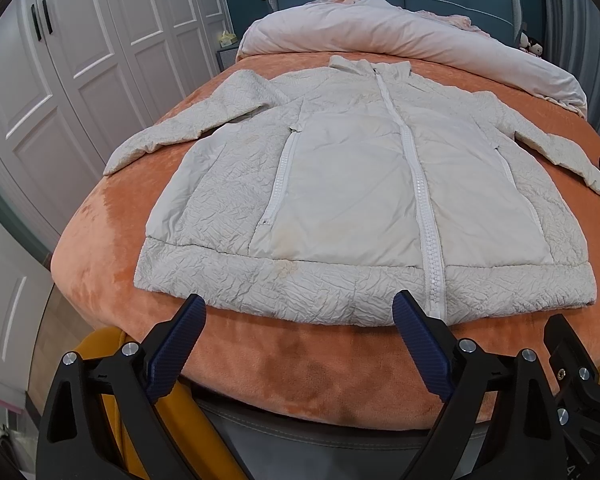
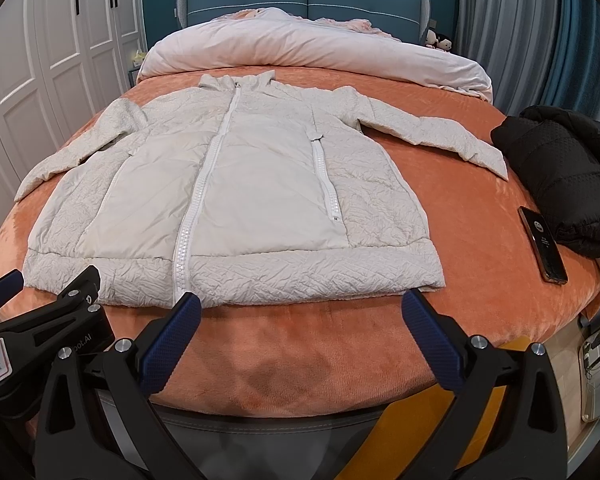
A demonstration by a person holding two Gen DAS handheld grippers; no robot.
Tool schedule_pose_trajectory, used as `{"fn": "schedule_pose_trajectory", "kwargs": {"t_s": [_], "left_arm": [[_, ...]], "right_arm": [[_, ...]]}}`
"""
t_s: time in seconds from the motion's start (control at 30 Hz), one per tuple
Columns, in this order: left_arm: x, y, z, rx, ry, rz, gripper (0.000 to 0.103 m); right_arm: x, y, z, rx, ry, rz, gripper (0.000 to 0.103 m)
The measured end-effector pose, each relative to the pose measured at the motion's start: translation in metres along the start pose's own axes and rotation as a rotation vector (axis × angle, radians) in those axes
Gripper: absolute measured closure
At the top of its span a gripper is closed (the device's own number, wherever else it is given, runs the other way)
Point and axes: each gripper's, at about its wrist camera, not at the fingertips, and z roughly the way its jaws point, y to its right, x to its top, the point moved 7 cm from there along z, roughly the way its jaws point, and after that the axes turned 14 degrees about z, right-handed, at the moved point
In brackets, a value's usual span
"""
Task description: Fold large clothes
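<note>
Left wrist view: white jacket flat on orange bed, zipped, long axis running away, hem nearest. Left gripper and right gripper gape wide, empty, just short of hem (left-hand sleeve likely nearer left gripper).

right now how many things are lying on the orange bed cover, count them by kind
Jackets: 2, the white jacket spread flat and zipped, and the black jacket bunched at the right edge
Phones: 1, the phone beside the black jacket
Duvets: 1, the pale duvet heaped at the headboard end
Total: 4
A cream scrap at the right edge is too cut off to identify.
</note>
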Motion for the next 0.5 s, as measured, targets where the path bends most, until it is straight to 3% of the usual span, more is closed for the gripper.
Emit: {"fn": "schedule_pose_trajectory", "kwargs": {"t_s": [0.5], "left_arm": [[-0.0014,-0.0004,-0.0010,0.001,-0.001,0.001,0.013]], "right_arm": [[-0.0005,0.0017,-0.0002,0.000,0.000,0.001,0.005]]}}
